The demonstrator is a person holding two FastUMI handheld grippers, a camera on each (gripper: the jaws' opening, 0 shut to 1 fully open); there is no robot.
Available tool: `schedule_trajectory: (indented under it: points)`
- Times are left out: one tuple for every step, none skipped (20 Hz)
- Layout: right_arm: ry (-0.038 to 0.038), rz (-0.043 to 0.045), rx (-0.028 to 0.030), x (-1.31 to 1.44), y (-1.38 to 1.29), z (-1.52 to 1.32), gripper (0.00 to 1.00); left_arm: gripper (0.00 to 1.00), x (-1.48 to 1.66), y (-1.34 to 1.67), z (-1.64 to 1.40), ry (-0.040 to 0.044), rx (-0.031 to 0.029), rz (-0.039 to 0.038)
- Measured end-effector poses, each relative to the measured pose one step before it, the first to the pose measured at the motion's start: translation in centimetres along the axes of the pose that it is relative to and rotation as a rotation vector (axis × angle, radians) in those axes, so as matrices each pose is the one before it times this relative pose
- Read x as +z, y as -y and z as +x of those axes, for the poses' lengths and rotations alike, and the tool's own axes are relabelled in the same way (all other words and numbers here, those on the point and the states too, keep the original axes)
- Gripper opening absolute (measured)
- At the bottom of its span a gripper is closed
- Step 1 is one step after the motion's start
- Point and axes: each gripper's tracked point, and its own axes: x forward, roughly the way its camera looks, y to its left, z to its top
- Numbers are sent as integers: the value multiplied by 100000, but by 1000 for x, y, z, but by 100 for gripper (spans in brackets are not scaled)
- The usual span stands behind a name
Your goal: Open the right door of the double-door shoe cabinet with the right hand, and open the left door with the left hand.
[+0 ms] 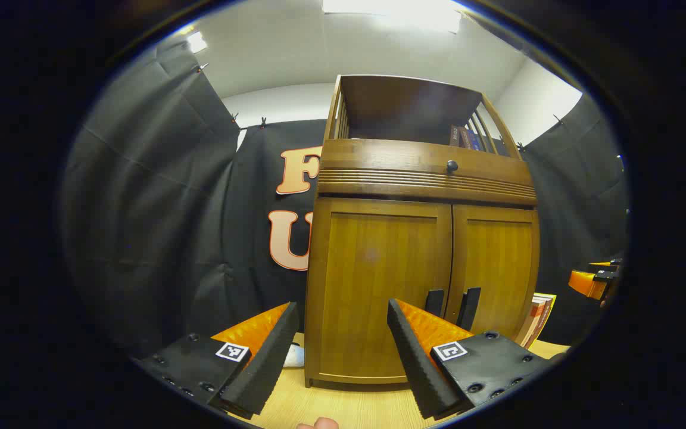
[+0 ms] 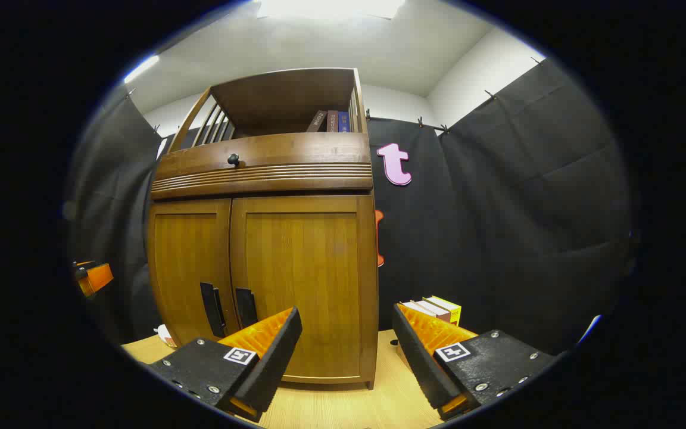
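Wooden shoe cabinet (image 2: 262,262) stands on desk (image 2: 343,405), both doors shut. Right hand-held gripper (image 2: 343,351) wide, empty; left hand-held gripper (image 1: 340,345) likewise. Approach step, likely. Next: right one must reach right door handle (image 2: 246,307), close on it, pull outward.

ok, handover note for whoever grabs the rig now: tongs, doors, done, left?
Left tongs: open, holding nothing, short of the cabinet, facing the left door.
Right tongs: open, holding nothing, facing the right door.
Both doors shut; the two dark handles sit side by side at the centre seam.
Done: nothing yet.
Left: right tongs pull the right door open, then left tongs the left door.
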Motion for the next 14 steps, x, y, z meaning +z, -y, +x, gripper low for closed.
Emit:
schedule_trajectory:
  points:
    - [102, -133, 169, 140, 65, -194, 94, 96, 16, 27, -84, -198, 130, 249]
    - [22, -131, 248, 83, -30, -229, 94, 96, -45, 115, -14, -176, -184, 343]
    - [219, -182, 12, 110, 11, -316, 94, 96, -30, 32, -22, -220, 19, 357]
    - [323, -253, 34, 90, 64, -159, 94, 96, -138, -36, -314, -28, 373, 378]
    - [289, -327, 29, 125, -33, -170, 94, 95, 24, 3, -277, -77, 365, 557]
    - [245, -347, 75, 112, 51, -109, 94, 95, -128, 104, -498, -12, 611, 682]
    - [209, -329, -27, 123, 50, -271, 94, 94, -40, -38, -217, -136, 368, 544]
    - [252, -294, -98, 113, 34, -187, 94, 94, -147, 34, -128, -294, 7, 313]
    - [144, -280, -1, 75, 23, -131, 94, 94, -64, 51, -61, -223, 55, 244]
    - [223, -379, -83, 87, -17, -124, 94, 94, 20, -29, -48, -54, -54, 166]
    - [226, -369, -35, 36, 47, -161, 94, 96, 74, -49, -53, 151, 43, 16]
    - [280, -422, 91, 136, -8, -181, 94, 96, 14, 23, -81, 195, -14, -119]
    - [219, -417, 18, 89, -7, -153, 94, 95, 127, 51, -79, 311, -151, -181]
    - [281, -407, 135, 43, -26, -42, 94, 94, 2, 9, -135, 142, -28, -1]
